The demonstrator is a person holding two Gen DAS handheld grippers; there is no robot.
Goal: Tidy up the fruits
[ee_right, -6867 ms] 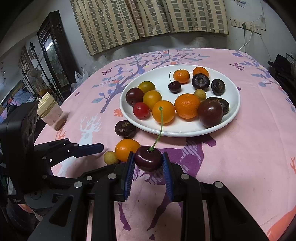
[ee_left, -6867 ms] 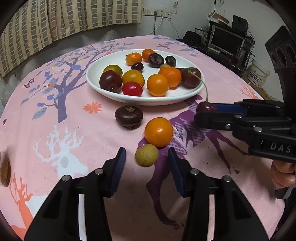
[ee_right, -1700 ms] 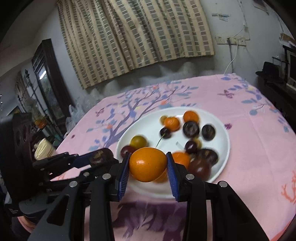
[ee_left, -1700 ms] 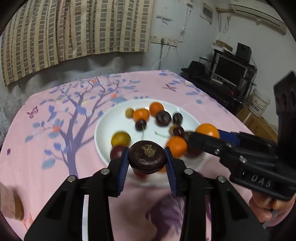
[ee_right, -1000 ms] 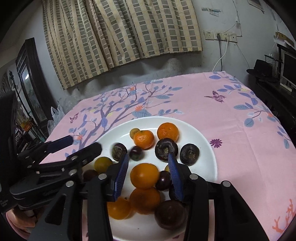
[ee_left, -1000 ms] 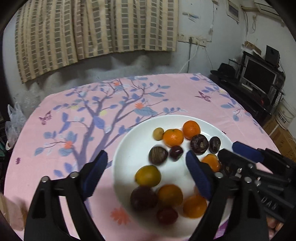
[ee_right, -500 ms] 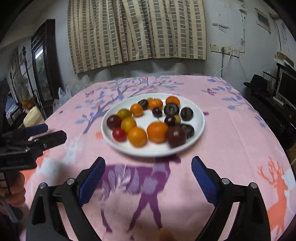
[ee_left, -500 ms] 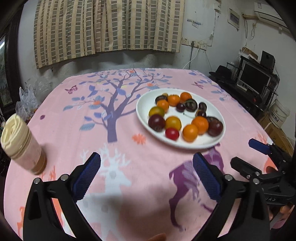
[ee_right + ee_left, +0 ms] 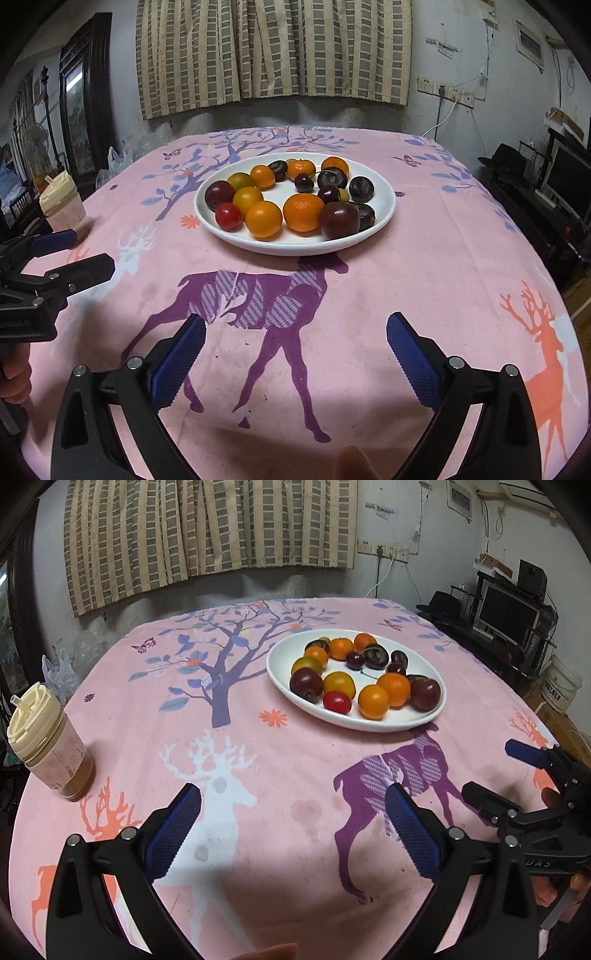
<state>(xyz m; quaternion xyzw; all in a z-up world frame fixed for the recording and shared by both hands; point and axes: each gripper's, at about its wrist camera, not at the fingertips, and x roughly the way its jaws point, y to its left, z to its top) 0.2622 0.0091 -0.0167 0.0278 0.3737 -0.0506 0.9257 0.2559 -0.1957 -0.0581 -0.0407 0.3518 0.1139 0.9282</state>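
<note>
My left tongs and right tongs gape empty; the glossy white oval plate of round fruits sits at twelve o'clock.

I see a lidded cup standing on my pink deer-print tablecloth; striped curtains hang behind.

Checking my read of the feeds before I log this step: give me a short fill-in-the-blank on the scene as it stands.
1. All the fruit lies on the white ____.
2. Both the left tool and the right tool are ____ and hold nothing.
3. The single small red fruit lies at the plate's ____ edge in the right wrist view.
4. The lidded cup stands ____ on the tablecloth.

Missing: plate; open; left; upright
</note>
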